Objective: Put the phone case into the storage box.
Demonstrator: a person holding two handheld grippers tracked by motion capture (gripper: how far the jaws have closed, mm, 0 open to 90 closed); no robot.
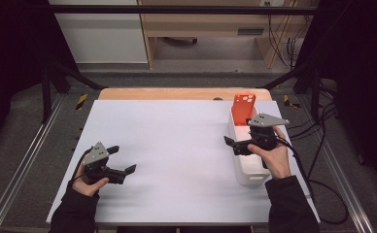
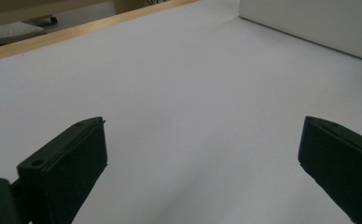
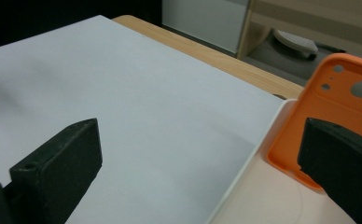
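Observation:
An orange phone case (image 1: 243, 108) (image 3: 342, 98) stands tilted at the far end of a long white tray (image 1: 248, 171) (image 3: 258, 196) on the right of the table. My right gripper (image 1: 238, 131) (image 3: 202, 128) hovers over the tray's near half, open and holding nothing, its jaws pointing left and toward the case. My left gripper (image 1: 122, 158) (image 2: 202, 126) sits low over the white sheet at the near left. It is open with nothing between its jaws and points right, toward the tray's side wall (image 2: 319, 23).
A white sheet (image 1: 177, 145) covers the wooden table, whose edge (image 1: 177, 93) shows at the back. Metal rails (image 1: 26, 155) run along both sides. Cables (image 1: 322, 160) trail off the right edge. Cabinets stand beyond the table.

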